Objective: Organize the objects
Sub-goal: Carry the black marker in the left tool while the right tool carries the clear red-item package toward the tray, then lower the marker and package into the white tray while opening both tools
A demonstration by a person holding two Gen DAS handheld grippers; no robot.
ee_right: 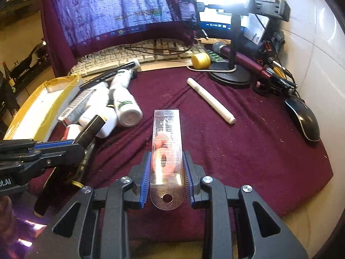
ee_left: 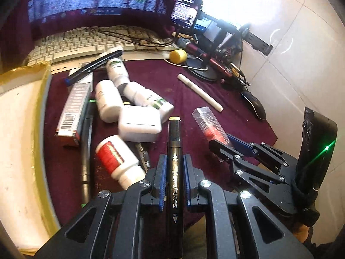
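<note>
My left gripper [ee_left: 175, 161] is shut on a black marker [ee_left: 175, 151] that points forward over the maroon cloth [ee_left: 194, 90]. In the right wrist view that same marker [ee_right: 90, 129] sticks out of the left gripper [ee_right: 75, 143] at the left edge. My right gripper [ee_right: 166, 157] is shut on a clear plastic box [ee_right: 165, 138] with something red inside. From the left wrist view the box [ee_left: 212, 126] shows in the right gripper [ee_left: 224, 145] at the right. A heap of white bottles [ee_left: 120, 95], a white case [ee_left: 140, 125] and a red-labelled bottle [ee_left: 116, 157] lies left of centre.
A yellow-edged cardboard box [ee_left: 25, 112] stands at the left. A white pen [ee_right: 210, 98] lies alone on the cloth. At the back are a keyboard [ee_right: 133, 54], a covered monitor [ee_right: 112, 10], a microphone stand [ee_right: 230, 73] and a yellow cap [ee_right: 201, 60]. A black mouse [ee_right: 306, 118] sits at the right.
</note>
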